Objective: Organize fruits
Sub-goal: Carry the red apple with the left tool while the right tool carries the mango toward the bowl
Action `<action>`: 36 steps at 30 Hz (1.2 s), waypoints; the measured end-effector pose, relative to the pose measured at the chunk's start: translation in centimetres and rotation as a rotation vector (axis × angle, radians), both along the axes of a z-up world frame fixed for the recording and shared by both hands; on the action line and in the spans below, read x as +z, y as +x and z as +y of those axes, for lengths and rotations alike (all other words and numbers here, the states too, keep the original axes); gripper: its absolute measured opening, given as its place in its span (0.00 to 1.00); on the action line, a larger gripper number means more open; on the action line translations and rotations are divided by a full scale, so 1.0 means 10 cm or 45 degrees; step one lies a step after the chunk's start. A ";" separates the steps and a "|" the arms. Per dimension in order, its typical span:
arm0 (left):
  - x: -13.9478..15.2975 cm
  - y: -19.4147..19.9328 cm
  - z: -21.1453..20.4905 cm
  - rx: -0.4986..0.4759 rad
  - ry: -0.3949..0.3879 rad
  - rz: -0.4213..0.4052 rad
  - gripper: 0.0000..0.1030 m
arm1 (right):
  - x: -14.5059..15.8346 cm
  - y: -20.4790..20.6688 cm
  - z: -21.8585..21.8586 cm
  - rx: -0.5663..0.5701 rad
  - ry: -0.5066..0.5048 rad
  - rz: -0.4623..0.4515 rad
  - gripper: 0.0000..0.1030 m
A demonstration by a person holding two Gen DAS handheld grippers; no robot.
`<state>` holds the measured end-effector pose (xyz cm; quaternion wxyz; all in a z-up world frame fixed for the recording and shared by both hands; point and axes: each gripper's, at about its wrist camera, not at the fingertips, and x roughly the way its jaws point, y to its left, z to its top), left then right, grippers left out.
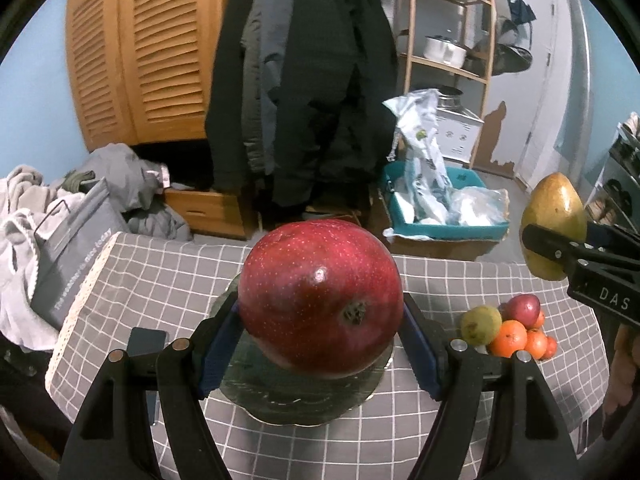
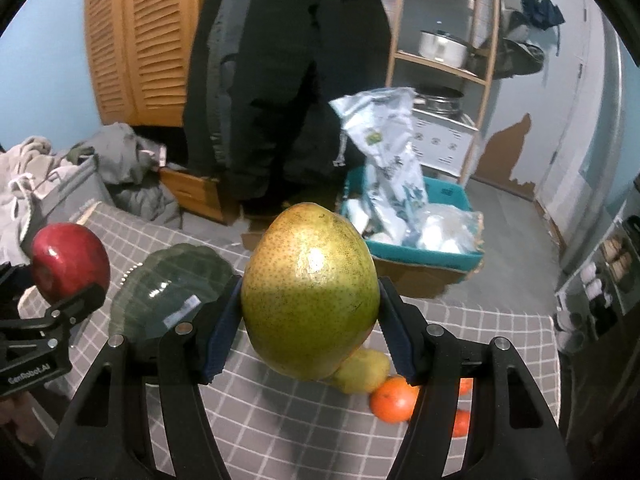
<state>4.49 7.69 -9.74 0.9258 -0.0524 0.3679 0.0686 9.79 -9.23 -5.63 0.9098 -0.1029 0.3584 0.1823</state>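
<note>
Covering the desk (image 1: 160,280), a grey checked cloth carries everything you are sorting. Green glass plate (image 2: 172,284) sits on it, apparently bare, so as far as I can judge no fruit has been placed yet. Both pieces you carry hang in the air above the cloth.

Left tool (image 1: 320,320): blue pads pinching a red apple (image 1: 320,296) by its sides, blossom end facing the camera, directly over the plate.

Right tool (image 2: 310,316): pads clamped on a yellow-green pear (image 2: 310,296), narrow end up, held to the right of the plate and above the loose fruit.

Remaining pile (image 1: 508,326) on the cloth, near the right edge: a small green pear, a reddish fruit and several oranges, touching one another. All of these are left to sort, so you are early in the job.
</note>
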 end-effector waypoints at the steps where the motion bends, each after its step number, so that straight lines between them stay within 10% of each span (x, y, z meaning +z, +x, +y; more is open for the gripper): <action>1: -0.01 0.00 0.05 0.011 -0.006 0.004 0.74 | 0.00 0.01 0.07 0.013 0.000 0.003 0.63; 36: -1.22 0.46 0.85 0.165 -0.100 0.394 0.74 | -1.28 0.57 1.36 0.206 -0.111 0.438 0.63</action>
